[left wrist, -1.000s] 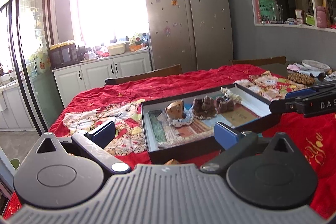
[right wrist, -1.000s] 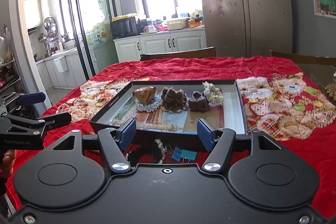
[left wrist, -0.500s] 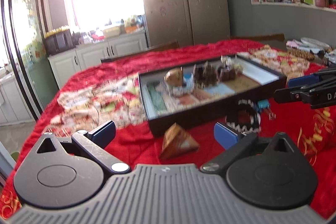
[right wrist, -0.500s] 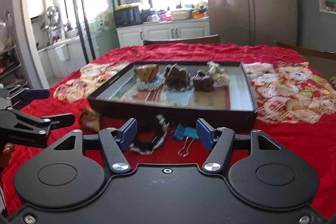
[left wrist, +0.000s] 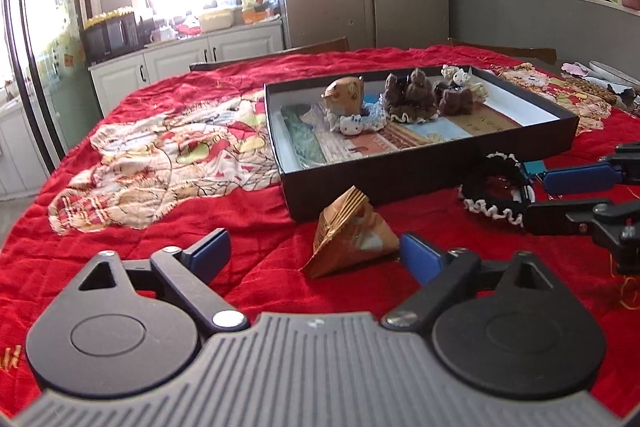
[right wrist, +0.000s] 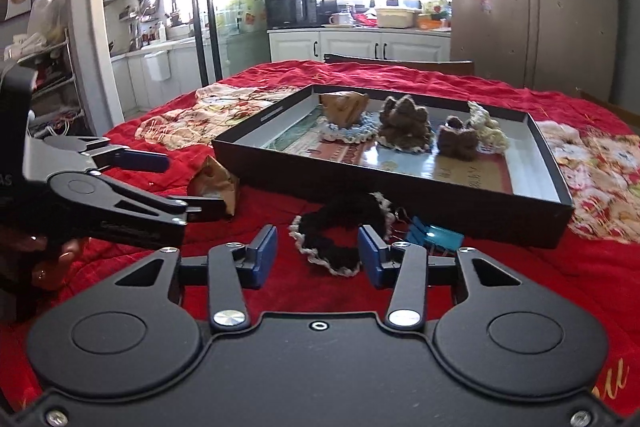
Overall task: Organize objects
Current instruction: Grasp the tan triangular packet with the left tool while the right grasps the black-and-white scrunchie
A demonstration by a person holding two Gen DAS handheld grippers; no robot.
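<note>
From the left wrist I see my left tongs (left wrist: 314,251) spread apart, flanking a folded gold paper pyramid (left wrist: 350,233) lying before the black tray (left wrist: 420,171) on the red-clothed bench (left wrist: 120,259), while from the right wrist my right tongs (right wrist: 318,259) gape around a black lace-edged band (right wrist: 340,227) beside blue binder clips (right wrist: 434,235).

You are looking over a red quilted cloth (left wrist: 248,239) with a cream and red patchwork panel (left wrist: 168,163) at ten o'clock. The tray (left wrist: 400,179) is showing black walls and a white lining. At six o'clock of it the folded paper pyramid (left wrist: 352,239) is gleaming gold and brown. At four o'clock the crocheted ring (right wrist: 340,227) is showing black with white frill, beside light blue clips (right wrist: 434,237), perhaps teal. Both grippers' pads (right wrist: 264,259) are showing blue on black.
</note>
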